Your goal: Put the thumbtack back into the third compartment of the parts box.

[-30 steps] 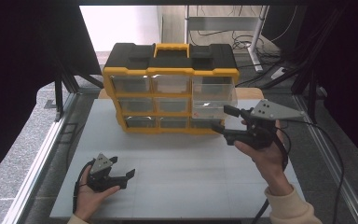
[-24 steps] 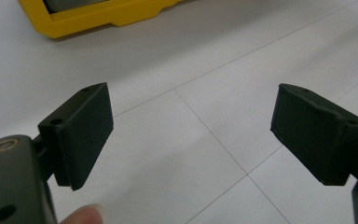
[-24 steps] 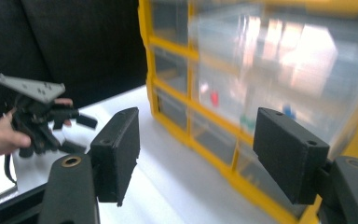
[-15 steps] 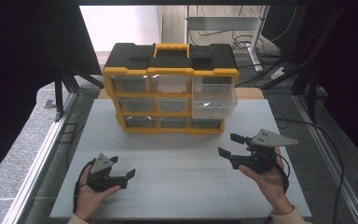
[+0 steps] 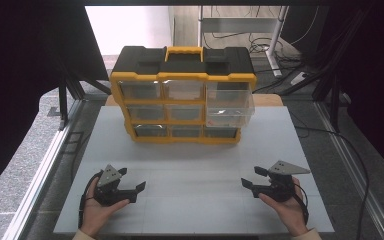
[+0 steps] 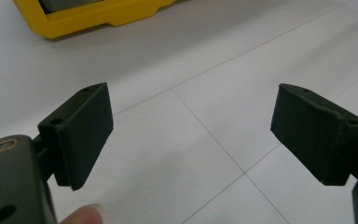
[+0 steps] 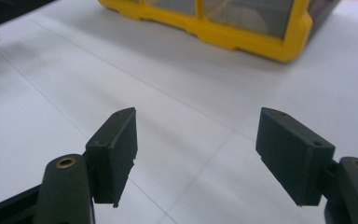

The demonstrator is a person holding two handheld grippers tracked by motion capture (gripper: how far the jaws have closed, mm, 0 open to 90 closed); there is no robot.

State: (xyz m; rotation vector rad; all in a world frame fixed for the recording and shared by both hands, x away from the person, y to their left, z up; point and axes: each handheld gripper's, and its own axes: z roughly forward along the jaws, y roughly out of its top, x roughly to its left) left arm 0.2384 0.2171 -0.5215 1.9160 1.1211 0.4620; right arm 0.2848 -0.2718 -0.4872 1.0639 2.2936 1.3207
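Yellow-and-black plastic drawer organiser (image 5: 182, 95) stands at far middle of white worktop (image 5: 195, 165), its large clear right-hand drawer (image 5: 229, 105) protruding slightly. Left gripper (image 5: 130, 186) and right gripper (image 5: 252, 179) rest near front edge, well apart, jaws wide open, empty. Likely a rest pose between steps; next move needs a reach forward.

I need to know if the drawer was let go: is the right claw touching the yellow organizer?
Apart. The high view shows bare white table between the right claw and the yellow organizer; the right gripper view shows its jaws open and empty.
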